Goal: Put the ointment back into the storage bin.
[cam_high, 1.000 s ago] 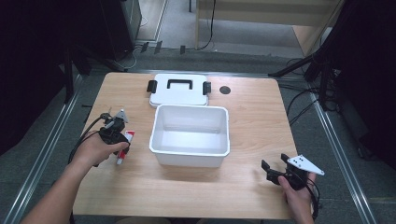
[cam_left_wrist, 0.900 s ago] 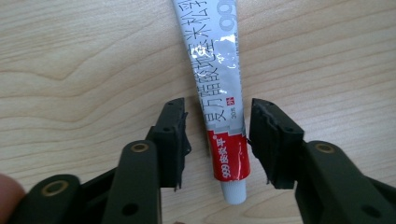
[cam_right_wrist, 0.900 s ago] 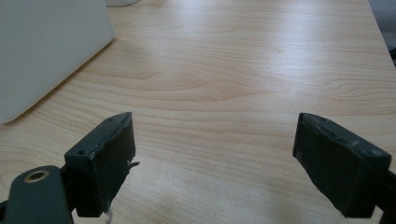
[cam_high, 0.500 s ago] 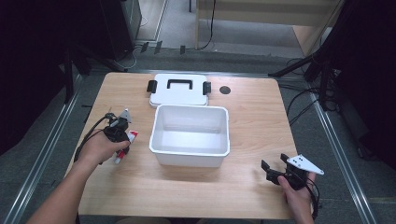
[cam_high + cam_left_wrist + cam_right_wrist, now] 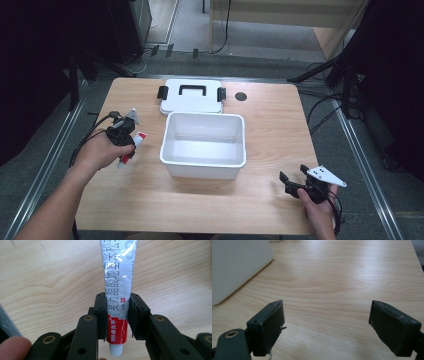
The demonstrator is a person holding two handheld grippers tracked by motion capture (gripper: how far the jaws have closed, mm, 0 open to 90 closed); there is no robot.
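A white and red ointment tube (image 5: 117, 277) with a white cap sits between the jaws of my left gripper (image 5: 117, 315), which is shut on it near the cap end. In the high view this left gripper (image 5: 122, 134) is at the table's left, with the tube (image 5: 129, 152) poking out beside the hand, left of the open white bin (image 5: 202, 170). My right gripper (image 5: 291, 184) rests near the table's front right corner. Its jaws stand wide open over bare wood, with nothing between them in the right gripper view (image 5: 327, 312).
The bin's white lid (image 5: 190, 100) with a black handle and black clips lies flat behind the bin. A small dark round hole (image 5: 241, 96) marks the table to the lid's right. A corner of the bin (image 5: 237, 267) shows at the upper left of the right gripper view.
The left hand has shifted slightly with the tube held in its gripper. The right gripper has stayed where it was.
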